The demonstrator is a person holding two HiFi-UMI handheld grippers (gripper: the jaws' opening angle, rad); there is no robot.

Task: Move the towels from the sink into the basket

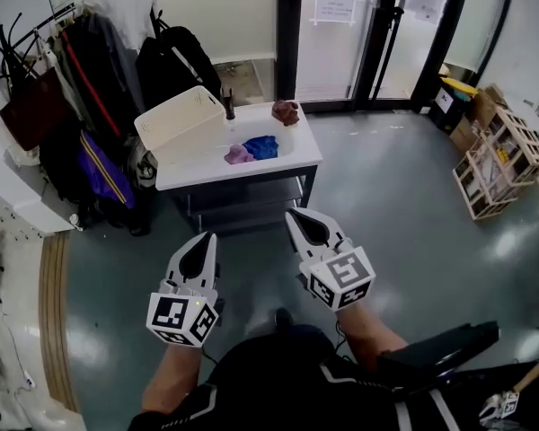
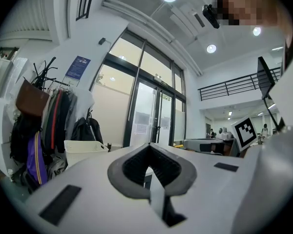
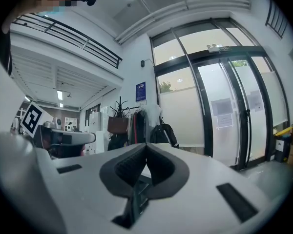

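Observation:
A white sink table (image 1: 287, 164) stands ahead of me on the grey floor. In its basin lie a blue towel (image 1: 261, 146) and a pink towel (image 1: 238, 154). A maroon towel (image 1: 286, 111) sits on the counter's far right corner. The white basket (image 1: 181, 119) rests tilted on the table's left end, and it also shows in the left gripper view as the basket (image 2: 85, 150). My left gripper (image 1: 203, 242) and right gripper (image 1: 299, 220) are held level, well short of the table. Both are shut with nothing between their jaws.
A dark faucet (image 1: 229, 105) rises behind the basin. A coat rack (image 1: 90, 70) loaded with jackets and bags crowds the table's left side. Glass doors (image 1: 359, 25) are behind, and wooden crates (image 1: 499, 155) and boxes stand at the right. Grey floor lies between me and the table.

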